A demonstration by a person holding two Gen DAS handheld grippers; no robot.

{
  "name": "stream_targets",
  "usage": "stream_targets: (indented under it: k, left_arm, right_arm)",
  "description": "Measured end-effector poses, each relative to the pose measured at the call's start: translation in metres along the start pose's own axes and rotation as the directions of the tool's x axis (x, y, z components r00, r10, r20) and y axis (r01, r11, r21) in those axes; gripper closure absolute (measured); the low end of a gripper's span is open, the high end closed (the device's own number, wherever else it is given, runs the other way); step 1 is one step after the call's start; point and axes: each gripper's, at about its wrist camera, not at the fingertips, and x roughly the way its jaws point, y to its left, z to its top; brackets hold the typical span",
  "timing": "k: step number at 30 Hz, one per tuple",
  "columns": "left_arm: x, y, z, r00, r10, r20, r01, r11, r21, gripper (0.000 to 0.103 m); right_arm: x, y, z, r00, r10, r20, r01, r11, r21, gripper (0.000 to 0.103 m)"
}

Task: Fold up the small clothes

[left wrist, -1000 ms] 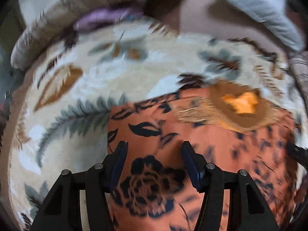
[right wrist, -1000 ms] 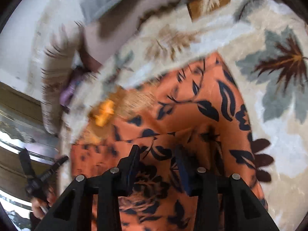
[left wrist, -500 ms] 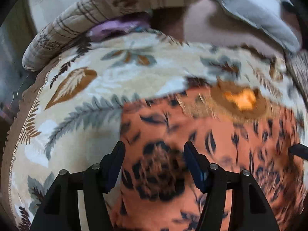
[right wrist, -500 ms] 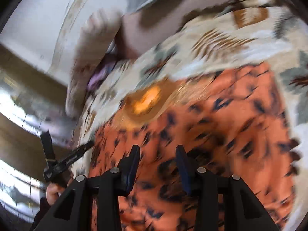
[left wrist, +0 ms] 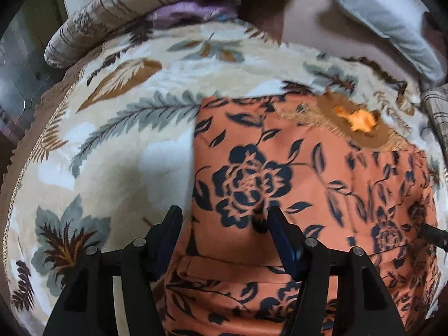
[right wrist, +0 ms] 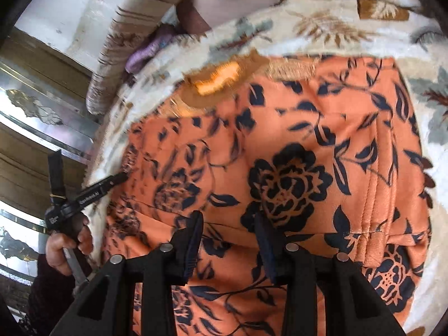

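Observation:
An orange garment with dark blue flowers (left wrist: pixel 280 173) lies spread flat on a cream leaf-patterned blanket (left wrist: pixel 117 151). My left gripper (left wrist: pixel 224 218) hovers over the garment's near left part, jaws open, with only flat cloth under the gap. My right gripper (right wrist: pixel 228 221) stands open above the garment (right wrist: pixel 294 145), close to a fold line across the cloth. In the right wrist view the left gripper (right wrist: pixel 117 179) points at the garment's left edge, held by a person's hand (right wrist: pixel 67 240). A dark tip of the right gripper (left wrist: pixel 436 235) shows at the left wrist view's right edge.
A striped bolster (left wrist: pixel 117 8) and a purple cloth (left wrist: pixel 190 11) lie at the blanket's far side, beside a grey cover (left wrist: pixel 386 19). A bright orange patch (left wrist: pixel 358 117) sits by the garment's far edge. Metal-framed glass panels (right wrist: pixel 36 112) stand beyond the bed's left edge.
The left gripper has shifted left toward the garment's left edge and its jaws stand a little wider. The right wrist view has rolled and pulled back, showing more of the garment.

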Motion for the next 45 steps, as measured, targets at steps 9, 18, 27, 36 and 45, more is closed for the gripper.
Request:
stream_targets:
  k: [9, 18, 27, 36, 45]
  left_arm:
    - [0.012, -0.001, -0.012, 0.998, 0.029, -0.058, -0.027, 0.999, 0.030, 0.036]
    - [0.018, 0.001, -0.045, 0.998, 0.045, -0.046, -0.049, 0.996, -0.072, 0.000]
    - [0.012, -0.003, -0.061, 0.996, 0.052, -0.068, -0.055, 0.997, -0.048, 0.000]
    - [-0.043, -0.029, -0.076, 0.994, 0.101, 0.040, -0.106, 0.986, 0.128, 0.000]
    - [-0.021, -0.052, -0.045, 0.996, 0.084, 0.031, -0.085, 0.994, 0.069, 0.000]
  right_arm:
    - [-0.008, -0.026, -0.002, 0.999, -0.042, 0.003, 0.041, 0.993, 0.107, 0.062]
    - [-0.022, -0.055, -0.009, 0.994, -0.094, 0.052, 0.082, 0.975, 0.207, 0.062]
    - [-0.035, -0.067, -0.018, 0.989, -0.111, 0.095, 0.080, 0.957, 0.278, 0.062]
    - [-0.080, -0.057, -0.034, 0.970, -0.120, 0.210, 0.055, 0.955, 0.292, 0.062]
    - [-0.057, -0.081, -0.031, 0.982, -0.120, 0.147, 0.058, 0.929, 0.366, 0.061]
